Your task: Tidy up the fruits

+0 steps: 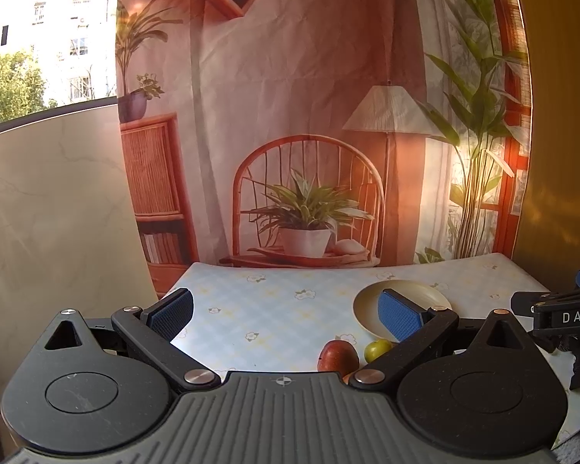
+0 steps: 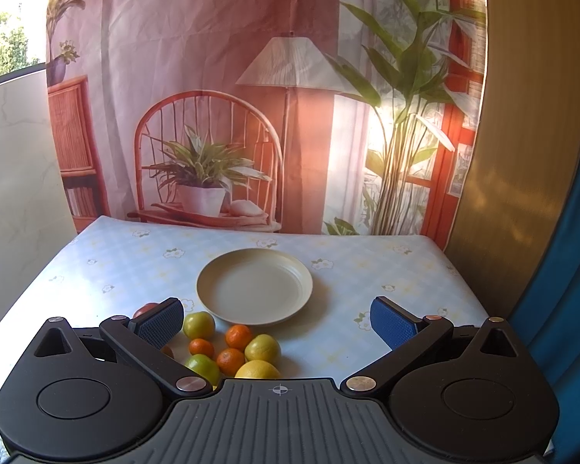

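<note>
I hold both grippers, left (image 1: 286, 315) and right (image 2: 277, 321), wide open and empty, fruits (image 2: 232, 348) bunched just below my right one, near the table's (image 2: 367, 270) front edge by the bare plate (image 2: 254, 287).

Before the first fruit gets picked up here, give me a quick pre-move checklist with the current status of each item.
1. Right gripper open and holding nothing: ok.
2. Left gripper open and holding nothing: ok.
3. Plate bare and ready to take fruit: ok.
4. Fruit loose on the tablecloth in front of the plate, none on it: ok; the three small oranges, the green fruits and the yellow citrus sit tightly grouped.
5. Red apple free to grasp: cannot tell; the grippers cover part of it in both views.
6. The grippers clear of each other: ok; the right one shows only at the far edge of the left wrist view.
</note>
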Motion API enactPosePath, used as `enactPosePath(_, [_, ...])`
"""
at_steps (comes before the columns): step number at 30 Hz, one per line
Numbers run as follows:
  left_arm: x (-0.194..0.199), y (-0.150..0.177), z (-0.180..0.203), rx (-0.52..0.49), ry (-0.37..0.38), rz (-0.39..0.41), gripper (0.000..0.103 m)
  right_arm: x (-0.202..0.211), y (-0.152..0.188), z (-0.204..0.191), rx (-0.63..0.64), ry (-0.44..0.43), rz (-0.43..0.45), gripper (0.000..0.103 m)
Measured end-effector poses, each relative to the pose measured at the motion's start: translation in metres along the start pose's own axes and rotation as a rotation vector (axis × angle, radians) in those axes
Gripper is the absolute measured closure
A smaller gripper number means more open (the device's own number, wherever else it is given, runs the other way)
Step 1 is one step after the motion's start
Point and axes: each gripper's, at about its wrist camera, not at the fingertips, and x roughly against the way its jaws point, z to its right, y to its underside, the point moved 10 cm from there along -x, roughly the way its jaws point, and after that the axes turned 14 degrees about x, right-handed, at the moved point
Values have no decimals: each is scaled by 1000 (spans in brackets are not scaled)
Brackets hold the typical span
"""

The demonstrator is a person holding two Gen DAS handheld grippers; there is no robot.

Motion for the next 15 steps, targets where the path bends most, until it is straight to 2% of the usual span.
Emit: enactPosePath(15, [2, 0, -1, 6, -6, 4, 0, 1, -3, 0, 5, 0, 1, 0])
